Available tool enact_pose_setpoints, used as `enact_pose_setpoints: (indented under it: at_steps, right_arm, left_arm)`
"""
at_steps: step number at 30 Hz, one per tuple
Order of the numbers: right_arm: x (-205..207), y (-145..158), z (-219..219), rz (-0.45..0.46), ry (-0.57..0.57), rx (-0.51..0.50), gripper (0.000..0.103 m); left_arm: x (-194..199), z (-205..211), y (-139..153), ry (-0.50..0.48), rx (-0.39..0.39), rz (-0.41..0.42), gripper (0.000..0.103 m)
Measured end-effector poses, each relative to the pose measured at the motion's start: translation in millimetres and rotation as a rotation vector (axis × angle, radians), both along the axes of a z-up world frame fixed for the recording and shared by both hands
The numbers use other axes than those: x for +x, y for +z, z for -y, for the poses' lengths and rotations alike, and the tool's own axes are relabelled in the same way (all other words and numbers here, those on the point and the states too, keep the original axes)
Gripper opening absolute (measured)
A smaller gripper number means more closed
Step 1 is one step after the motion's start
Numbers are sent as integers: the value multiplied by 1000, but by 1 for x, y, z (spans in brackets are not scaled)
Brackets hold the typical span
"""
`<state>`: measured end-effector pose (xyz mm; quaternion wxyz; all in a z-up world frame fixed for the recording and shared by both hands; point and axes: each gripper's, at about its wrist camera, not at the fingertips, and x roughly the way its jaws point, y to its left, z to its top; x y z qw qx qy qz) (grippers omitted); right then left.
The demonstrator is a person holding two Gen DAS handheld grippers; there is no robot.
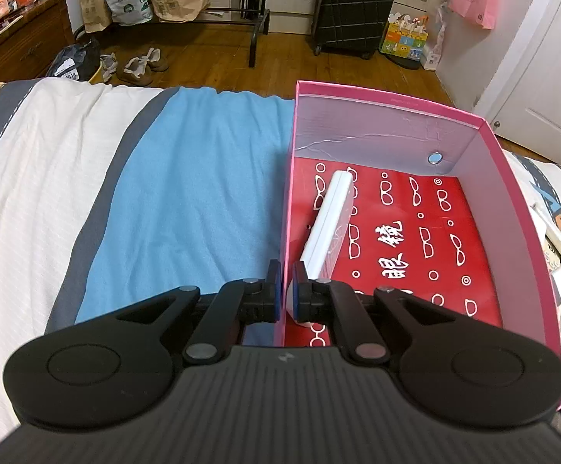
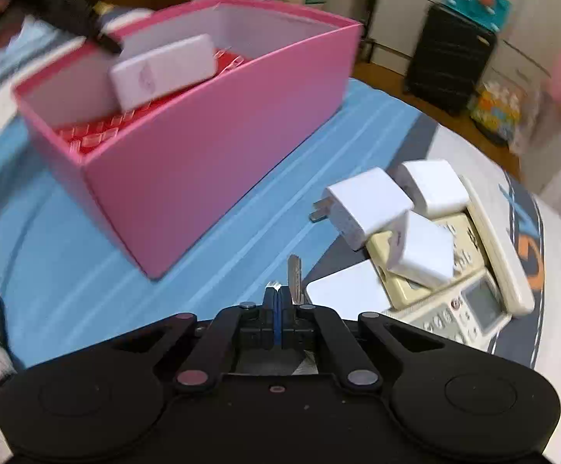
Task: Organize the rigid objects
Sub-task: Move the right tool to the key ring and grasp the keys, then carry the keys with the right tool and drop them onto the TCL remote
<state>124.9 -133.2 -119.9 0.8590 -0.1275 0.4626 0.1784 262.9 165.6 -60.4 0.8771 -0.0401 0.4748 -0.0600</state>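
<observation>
Left gripper (image 1: 287, 290) is pinched tight on the near left wall of the pink box (image 1: 512, 178), one pad outside and one inside, steadying it on the blue blanket (image 1: 187, 193). Inside, a white case (image 1: 328, 220) leans along that same wall on the red glasses-print liner (image 1: 415, 239), its lower end right by the inner pad. If that hand shifts, the thin wall could buckle or the case could slide flat, hard to say which. Over to the right wrist view: right gripper (image 2: 279, 297) has its jaws fully together, and I see nothing clamped between them. A key (image 2: 294, 276) lies on the blanket just beside the tips, touching or nearly so; blur makes it unclear. The worry is plain: closed tips coming down could nudge the key away rather than take it, so the jaws likely need to part first. Further right sit three white chargers (image 2: 365, 205) piled on a beige remote (image 2: 454, 309), and a bump there could scatter them.
</observation>
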Motion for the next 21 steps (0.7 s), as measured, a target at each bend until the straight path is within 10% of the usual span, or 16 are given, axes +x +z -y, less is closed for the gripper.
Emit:
enact_pose_setpoints:
  at_steps: [7, 10, 12, 21]
  right_arm:
    - [0, 23, 29, -8, -127, 247, 0]
    - [-5, 15, 23, -36, -124, 187, 12]
    - [-7, 4, 15, -57, -118, 110, 38]
    - [1, -19, -9, -26, -107, -53, 59]
  left_arm:
    - [-1, 0, 0, 5, -2, -2, 5]
    - [-1, 0, 0, 6, 0, -7, 5]
    - [-2, 0, 0, 8, 0, -9, 5]
    - [-1, -1, 0, 15, -11, -12, 5]
